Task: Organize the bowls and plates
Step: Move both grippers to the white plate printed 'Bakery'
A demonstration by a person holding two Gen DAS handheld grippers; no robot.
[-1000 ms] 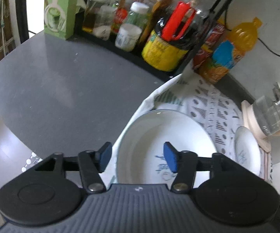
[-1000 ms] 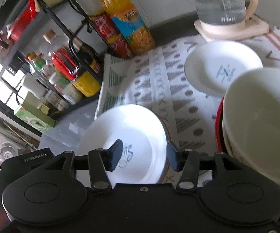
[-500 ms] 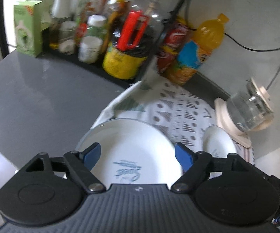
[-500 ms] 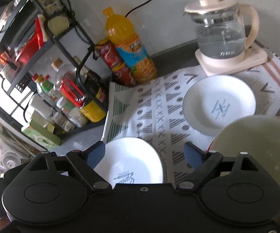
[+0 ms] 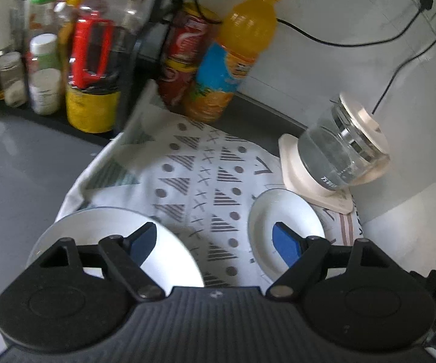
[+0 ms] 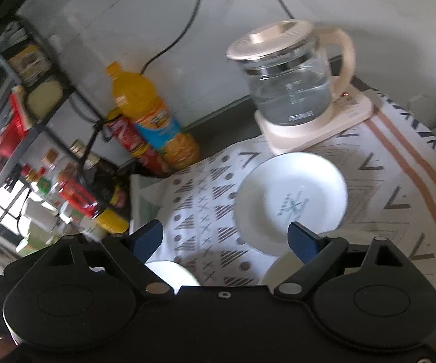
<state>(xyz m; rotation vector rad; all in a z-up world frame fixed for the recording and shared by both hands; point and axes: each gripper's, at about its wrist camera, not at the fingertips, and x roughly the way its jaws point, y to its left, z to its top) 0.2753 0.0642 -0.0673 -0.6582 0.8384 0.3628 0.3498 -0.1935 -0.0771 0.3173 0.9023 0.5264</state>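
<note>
A large white plate (image 5: 169, 260) lies at the near left edge of the patterned cloth (image 5: 193, 175); it also shows in the right wrist view (image 6: 172, 272). A smaller white plate (image 5: 284, 211) with a blue mark lies on the cloth near the kettle, and shows in the right wrist view (image 6: 290, 199). A pale bowl rim (image 6: 278, 267) peeks out behind the right gripper. My left gripper (image 5: 215, 242) is open wide and empty above the cloth between the two plates. My right gripper (image 6: 225, 239) is open wide and empty, above the cloth.
A glass kettle (image 5: 342, 154) on a cream base stands at the back right. An orange drink bottle (image 5: 233, 54) and red cans (image 5: 181, 60) stand by the wall. A black rack with sauce bottles (image 5: 90, 69) is at the left. Grey counter (image 5: 15, 175) lies left of the cloth.
Both grippers have opened wider and lifted back. The views now tilt toward the small plate and kettle, and the large plate and the bowl have slid toward the bottom edge.
</note>
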